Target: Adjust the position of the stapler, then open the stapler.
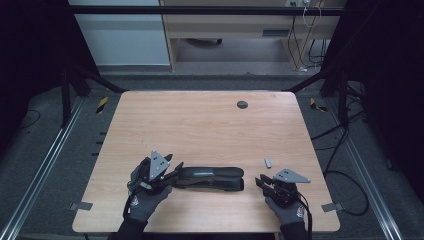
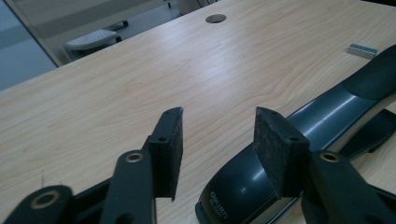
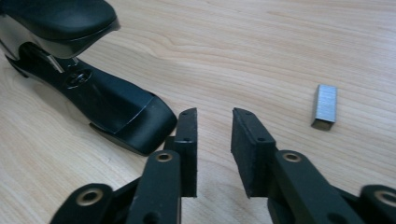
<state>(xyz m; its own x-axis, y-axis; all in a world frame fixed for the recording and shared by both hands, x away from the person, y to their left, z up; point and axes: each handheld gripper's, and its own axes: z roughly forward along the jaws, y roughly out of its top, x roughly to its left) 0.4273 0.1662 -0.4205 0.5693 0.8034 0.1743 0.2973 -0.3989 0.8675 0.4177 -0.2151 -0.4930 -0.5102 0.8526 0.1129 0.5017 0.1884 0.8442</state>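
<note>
1. The wooden bench (image 1: 210, 130) carried everything you worked with, and most of its top was bare, with a round cable hole (image 1: 242, 104) near the far edge, well apart from your hands.

2. The black stapler (image 1: 210, 178) lay on its base near your edge of the bench, lengthwise between your two hands, its top arm raised a little off the base at the end toward your right.

3. Your left gripper (image 1: 167, 172) sat at the stapler's hinge end. In the left gripper view its jaws were released, nothing pressed between them, and the stapler's rounded rear (image 2: 243, 196) lay just under and beside the right-hand jaw.

4. Your right gripper (image 1: 264, 182) stood just off the stapler's front end, apart from it. Its jaws were also released and empty, and the base's tip (image 3: 135, 123) lay just beside the left-hand jaw.

5. The staple strip (image 1: 268, 162) lay loose on the bench beyond your right gripper, near the stapler's front and clear of both.

6. If loading came next, I judged you would do well to steady the stapler body with the left jaws first, then close the right jaws squarely on the strip's long sides, since it looked small and likely to skid.

7. Nothing blocked the reach to the strip.
</note>
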